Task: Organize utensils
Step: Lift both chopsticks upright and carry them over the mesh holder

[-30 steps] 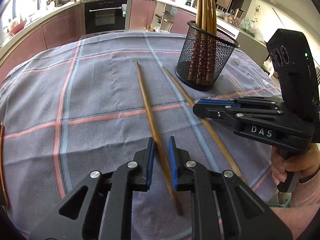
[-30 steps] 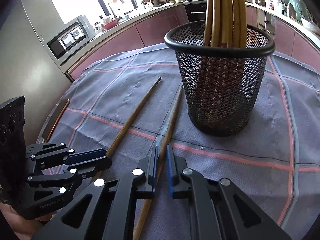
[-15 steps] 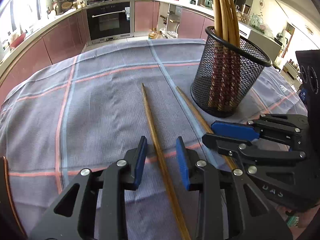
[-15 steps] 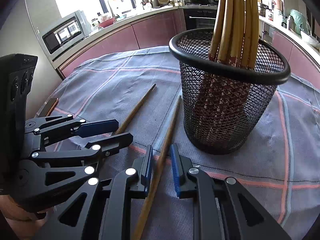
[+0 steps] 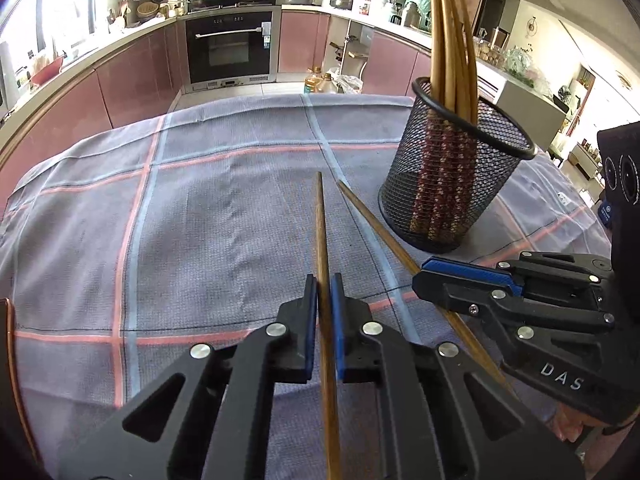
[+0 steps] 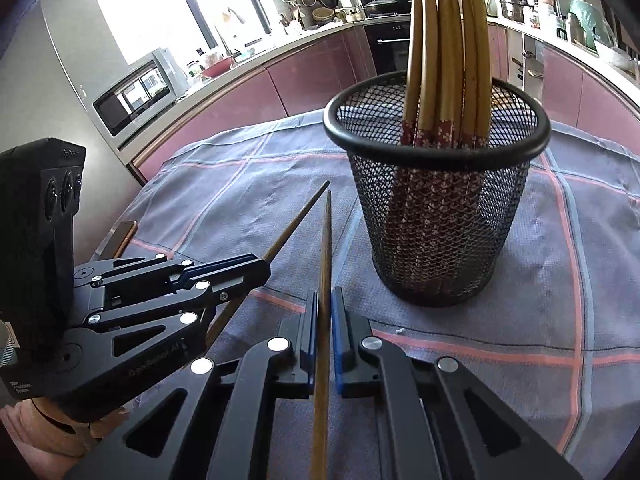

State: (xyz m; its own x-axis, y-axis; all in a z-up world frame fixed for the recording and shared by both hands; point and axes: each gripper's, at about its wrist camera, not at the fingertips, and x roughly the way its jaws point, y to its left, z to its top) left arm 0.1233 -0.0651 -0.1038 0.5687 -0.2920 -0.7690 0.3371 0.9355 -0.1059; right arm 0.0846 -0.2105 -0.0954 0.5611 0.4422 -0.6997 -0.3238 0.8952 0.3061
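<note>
My left gripper [image 5: 324, 284] is shut on a brown wooden chopstick [image 5: 321, 228] that points forward, its tip raised off the cloth. My right gripper [image 6: 325, 300] is shut on a second chopstick [image 6: 326, 248], also lifted. Each gripper shows in the other's view: the right gripper [image 5: 424, 276] at the lower right, the left gripper [image 6: 260, 268] at the lower left, each with its chopstick [image 5: 376, 226] [image 6: 296, 220]. A black mesh cup [image 5: 452, 184] [image 6: 436, 220] stands upright on the cloth, ahead and to the right, holding several chopsticks [image 5: 452, 44] [image 6: 444, 40].
A grey-blue checked cloth [image 5: 200, 220] [image 6: 560, 300] covers the table. A dark flat object [image 6: 122, 236] lies at the cloth's left edge. Kitchen cabinets and an oven [image 5: 232, 48] stand beyond the table.
Both grippers have closed on their chopsticks and raised them off the cloth. The left jaws stood wide half a second ago and now clamp the stick.
</note>
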